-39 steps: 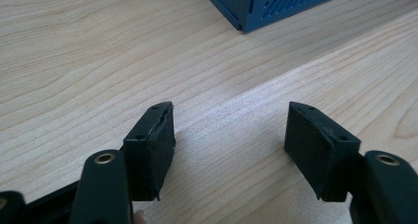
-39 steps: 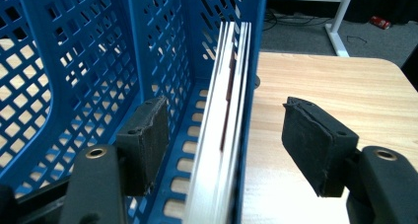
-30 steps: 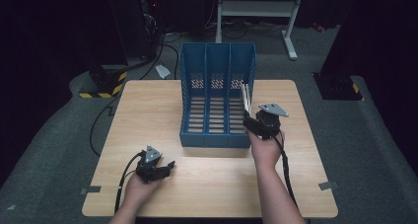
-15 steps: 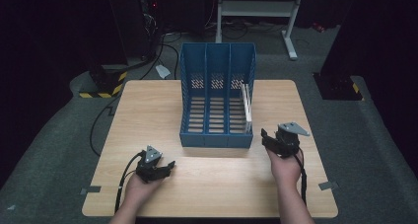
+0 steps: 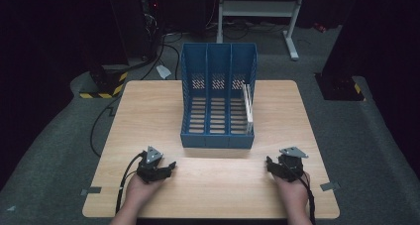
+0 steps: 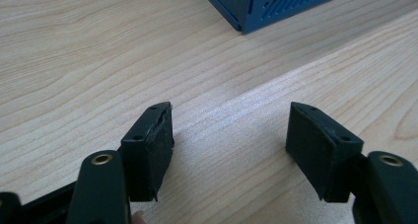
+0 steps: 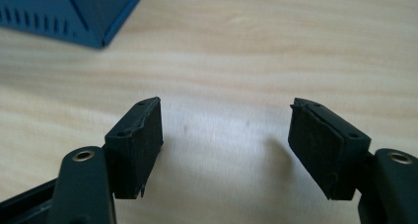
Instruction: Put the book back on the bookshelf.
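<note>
A blue file rack [image 5: 218, 96] with three slots stands on the middle of the wooden table [image 5: 148, 116]. A thin white item [image 5: 247, 106] leans in its rightmost slot. My left gripper [image 5: 168, 167] rests on the table near the front left, open, with nothing between its jaws [image 6: 229, 135]. My right gripper [image 5: 271, 165] sits near the front right, open and empty as well [image 7: 224, 135]. A corner of the rack [image 6: 276, 2] shows ahead in the left gripper view, and another corner of the rack [image 7: 69, 12] at upper left in the right gripper view.
Bare wood lies in front of the rack between the two grippers. Beyond the table's far edge are a white metal stand [image 5: 257, 9], cables [image 5: 158, 41] on the grey floor and a yellow-black striped block [image 5: 101, 86] at the left.
My right gripper has drawn back from the rack's right slot to the table's front right, leaving the white item in the slot. The left gripper has stayed put.
</note>
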Tool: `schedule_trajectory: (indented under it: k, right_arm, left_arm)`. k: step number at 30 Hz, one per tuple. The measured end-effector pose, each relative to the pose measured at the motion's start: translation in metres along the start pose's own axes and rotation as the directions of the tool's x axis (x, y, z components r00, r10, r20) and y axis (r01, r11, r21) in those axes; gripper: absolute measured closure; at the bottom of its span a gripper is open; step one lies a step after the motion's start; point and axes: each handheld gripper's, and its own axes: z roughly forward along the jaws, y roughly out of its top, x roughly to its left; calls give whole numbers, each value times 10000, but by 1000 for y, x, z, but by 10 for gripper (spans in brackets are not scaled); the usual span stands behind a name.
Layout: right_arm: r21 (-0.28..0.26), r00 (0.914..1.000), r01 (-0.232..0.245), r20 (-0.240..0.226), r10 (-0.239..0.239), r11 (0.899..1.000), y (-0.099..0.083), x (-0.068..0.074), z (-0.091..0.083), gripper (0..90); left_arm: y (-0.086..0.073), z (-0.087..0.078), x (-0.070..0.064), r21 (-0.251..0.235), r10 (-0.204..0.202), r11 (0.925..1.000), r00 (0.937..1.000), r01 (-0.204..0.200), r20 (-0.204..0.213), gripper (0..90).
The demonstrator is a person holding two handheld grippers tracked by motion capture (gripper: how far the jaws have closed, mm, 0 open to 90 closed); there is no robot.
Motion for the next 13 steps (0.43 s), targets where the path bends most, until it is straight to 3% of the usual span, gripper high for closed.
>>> schedule_trajectory:
  k: [5, 13]
  right_arm:
    - [146, 9992, -121, -381, 127, 9998, -3, -4, -2, 255]
    - [168, 9996, -122, -246, 126, 9998, -3, -3, -1, 241]
  left_arm:
    - [0, 0, 0, 14, 2, 10000, 10000, -2, -2, 346]
    - [0, 0, 0, 14, 19, 10000, 10000, -19, -19, 346]
